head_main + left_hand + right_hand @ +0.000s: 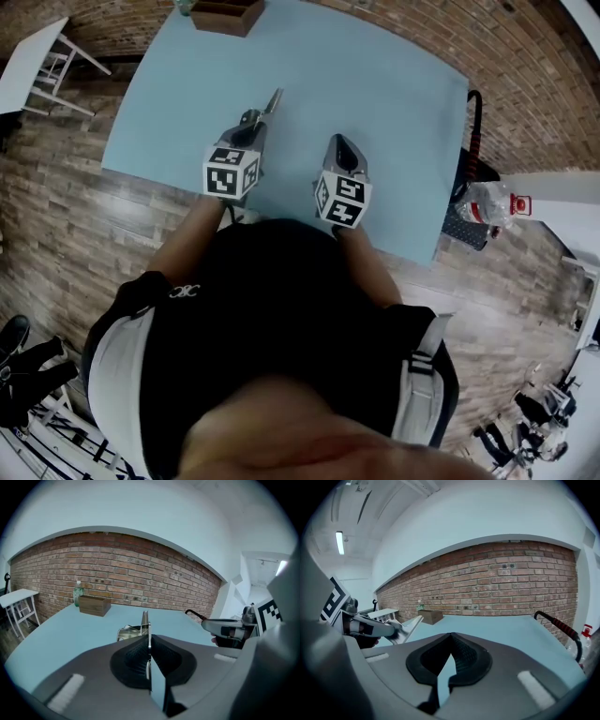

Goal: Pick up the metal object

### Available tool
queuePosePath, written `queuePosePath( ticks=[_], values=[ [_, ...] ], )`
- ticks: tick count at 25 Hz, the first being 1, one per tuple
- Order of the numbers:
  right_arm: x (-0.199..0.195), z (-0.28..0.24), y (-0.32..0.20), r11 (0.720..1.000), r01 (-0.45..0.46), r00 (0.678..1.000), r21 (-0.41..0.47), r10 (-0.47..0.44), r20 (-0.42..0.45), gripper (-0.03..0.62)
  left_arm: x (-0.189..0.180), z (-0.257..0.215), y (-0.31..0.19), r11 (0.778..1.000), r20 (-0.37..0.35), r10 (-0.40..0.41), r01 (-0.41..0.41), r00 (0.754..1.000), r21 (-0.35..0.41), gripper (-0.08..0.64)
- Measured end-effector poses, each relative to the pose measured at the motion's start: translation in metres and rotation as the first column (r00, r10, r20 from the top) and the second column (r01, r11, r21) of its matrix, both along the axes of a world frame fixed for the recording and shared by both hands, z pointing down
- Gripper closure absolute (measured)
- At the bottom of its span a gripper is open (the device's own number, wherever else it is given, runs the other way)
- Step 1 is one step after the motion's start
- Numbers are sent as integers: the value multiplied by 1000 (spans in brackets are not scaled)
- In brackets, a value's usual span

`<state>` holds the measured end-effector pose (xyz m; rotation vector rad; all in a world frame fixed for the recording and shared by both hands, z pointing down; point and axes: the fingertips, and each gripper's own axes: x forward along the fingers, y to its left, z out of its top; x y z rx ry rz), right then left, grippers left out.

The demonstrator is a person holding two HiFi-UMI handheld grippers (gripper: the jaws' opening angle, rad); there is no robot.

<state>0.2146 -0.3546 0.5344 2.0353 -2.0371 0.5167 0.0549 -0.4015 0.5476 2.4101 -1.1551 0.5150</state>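
Saw the left gripper [253, 119] left of centre in the head view, pads pressed hard together and pinching the metal object [272, 100]. Found that object edge-on between the pads in the left gripper view: a thin shiny blade poking up past the tips, with a wider shiny part just left of it. Saw it in the head view sticking out from the jaws toward the upper right, over the blue table [375, 84]. Could not judge contact with the tabletop.

Saw the right gripper [340, 142] just right of centre, near the left one but apart from it. Found its tips pressed together with nothing between them. Saw only blue tabletop through the slit behind the tips in the right gripper view. Caught the left gripper and its flat metal piece at the left edge of that same view.

Noted a brown box [228, 15] at the table's far edge, top of the head view. Noted a bottle [78, 593] just behind the box in the left gripper view, and a brick wall [140, 569] beyond. Noted a white side table [28, 61] at upper left, on the wooden floor [66, 234].
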Motion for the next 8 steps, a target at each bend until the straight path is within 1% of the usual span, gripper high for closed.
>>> queuePosePath(
  ticks=[8],
  values=[
    [-6,0,0,1000,6,1000,2,-6,-5,580,0,10,9,999,18,18,-18,1000,-42,557]
  ],
)
